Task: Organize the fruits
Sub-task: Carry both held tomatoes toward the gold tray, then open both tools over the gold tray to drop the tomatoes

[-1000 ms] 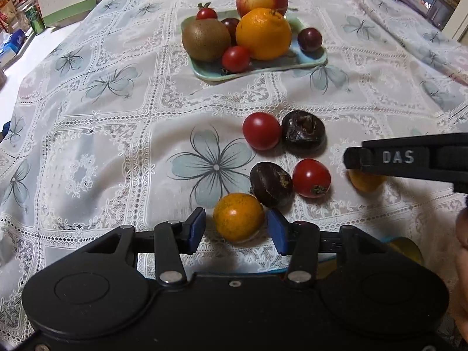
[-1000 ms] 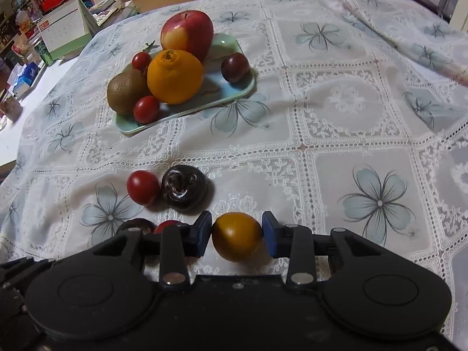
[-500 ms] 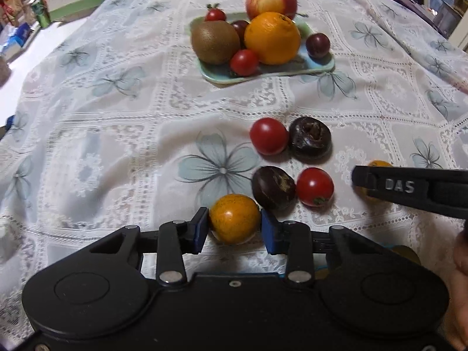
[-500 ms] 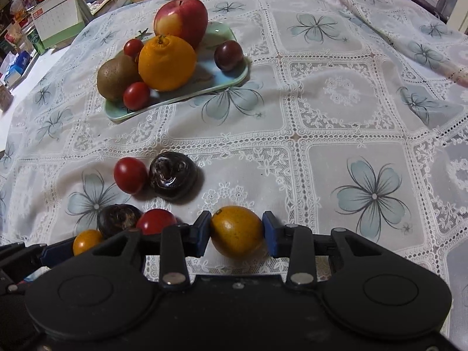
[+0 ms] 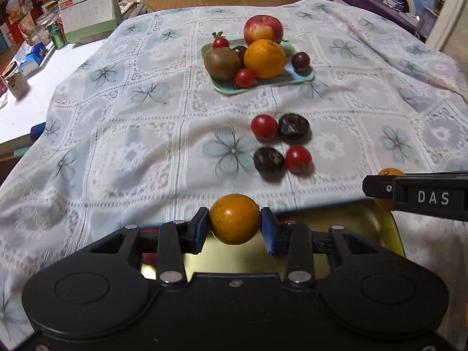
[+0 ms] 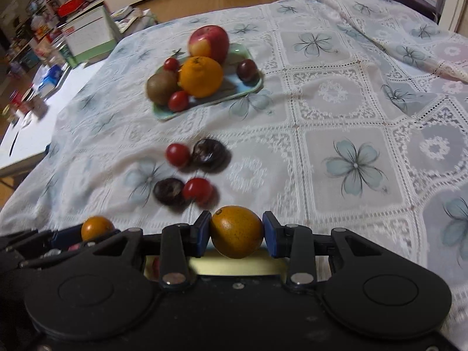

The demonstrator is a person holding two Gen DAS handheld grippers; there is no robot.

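Holding one small orange fruit in each: left gripper (image 5: 235, 227) clamps left kumquat (image 5: 235, 223), right gripper (image 6: 236, 232) clamps right kumquat (image 6: 237, 232), both over the yellow tray (image 5: 365, 228); round skins on narrow pads may slip and roll onto the tablecloth (image 5: 131, 146)

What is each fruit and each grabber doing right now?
left gripper: shut on a small orange fruit, lifted.
right gripper: shut on another orange fruit, lifted.
two red tomatoes: loose on the cloth.
two dark fruits: loose on the cloth.
green plate: loaded with fruit.
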